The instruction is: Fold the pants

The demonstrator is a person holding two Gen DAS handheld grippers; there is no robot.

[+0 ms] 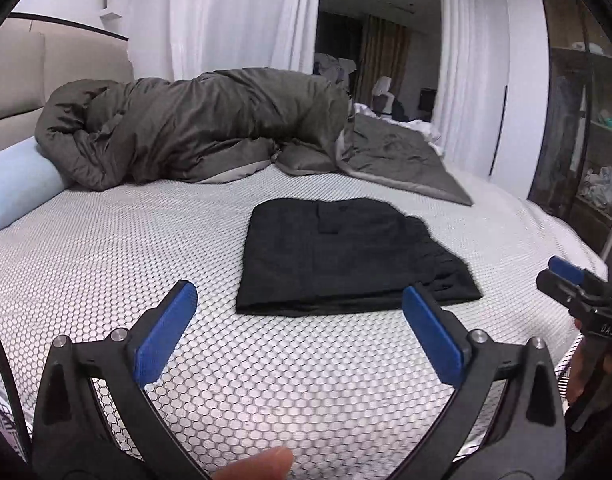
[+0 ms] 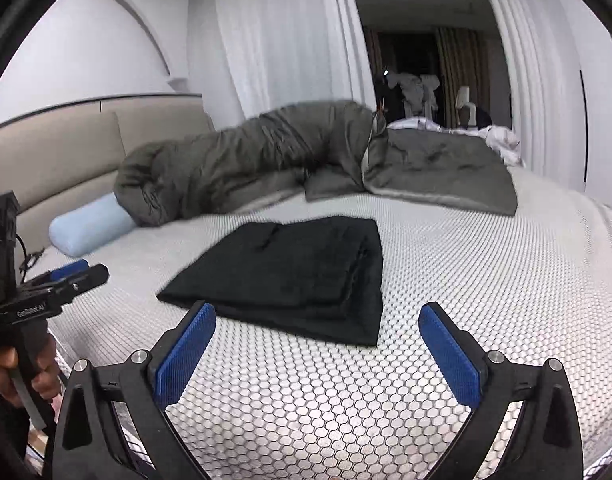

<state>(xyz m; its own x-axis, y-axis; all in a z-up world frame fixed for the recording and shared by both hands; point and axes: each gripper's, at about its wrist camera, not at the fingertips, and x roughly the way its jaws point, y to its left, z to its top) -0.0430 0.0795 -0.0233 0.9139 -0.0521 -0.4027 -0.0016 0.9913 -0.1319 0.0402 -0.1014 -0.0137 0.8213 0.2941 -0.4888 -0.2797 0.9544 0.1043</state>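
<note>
Black pants [image 1: 346, 254], folded into a flat, layered rectangle, lying on the white honeycomb-patterned bed cover [image 1: 126, 264], touched by neither tool. Left gripper [image 1: 300, 316] held above the cover just short of the pants' near edge, blue-padded jaws wide apart, nothing between them. Right gripper [image 2: 318, 338] likewise spread and empty, near the folded stack's front edge. Behind the pants: rumpled olive-grey duvet [image 1: 194, 128], pale blue cylindrical bolster [image 1: 18, 184] against the beige headboard [image 2: 66, 152].
</note>
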